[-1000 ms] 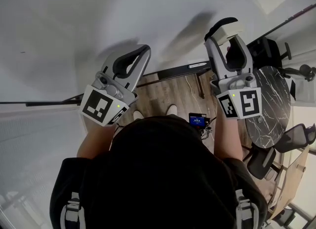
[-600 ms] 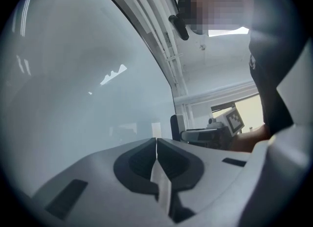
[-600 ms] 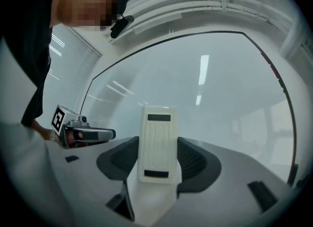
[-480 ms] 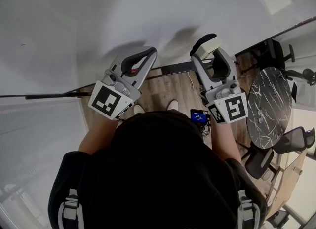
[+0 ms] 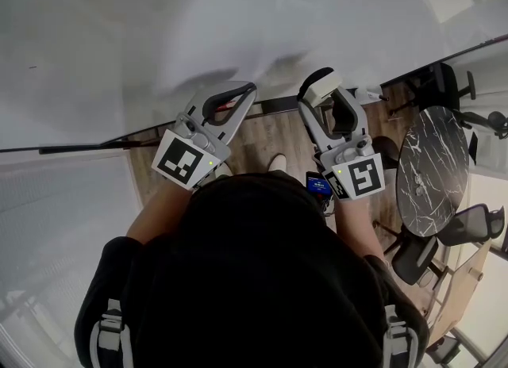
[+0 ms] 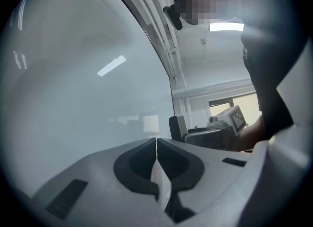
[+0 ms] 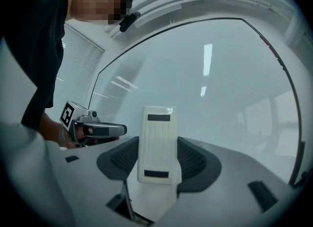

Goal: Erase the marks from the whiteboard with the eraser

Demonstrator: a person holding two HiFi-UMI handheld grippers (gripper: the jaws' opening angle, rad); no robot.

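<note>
The whiteboard (image 5: 238, 17) fills the upper part of the head view and both gripper views, whiteboard (image 7: 220, 74) and whiteboard (image 6: 73, 74) alike; no marks show on it. My right gripper (image 5: 315, 87) is shut on a cream-white eraser (image 7: 157, 143), its jaws pressing the eraser's two long sides. The eraser (image 5: 323, 86) sits near the board's lower edge. My left gripper (image 5: 238, 93) hangs to the left of it, shut with nothing held; its pads (image 6: 142, 160) meet along a thin seam.
A black tray rail (image 5: 278, 105) runs along the board's bottom edge above a wood floor. A round marble table (image 5: 432, 168) and black chairs (image 5: 468, 220) stand at the right. A grey panel (image 5: 55, 216) is at the left.
Both grippers have come down and back from the board toward its bottom edge. The right one with the eraser moved left and lower; the left one drifted slightly right.
</note>
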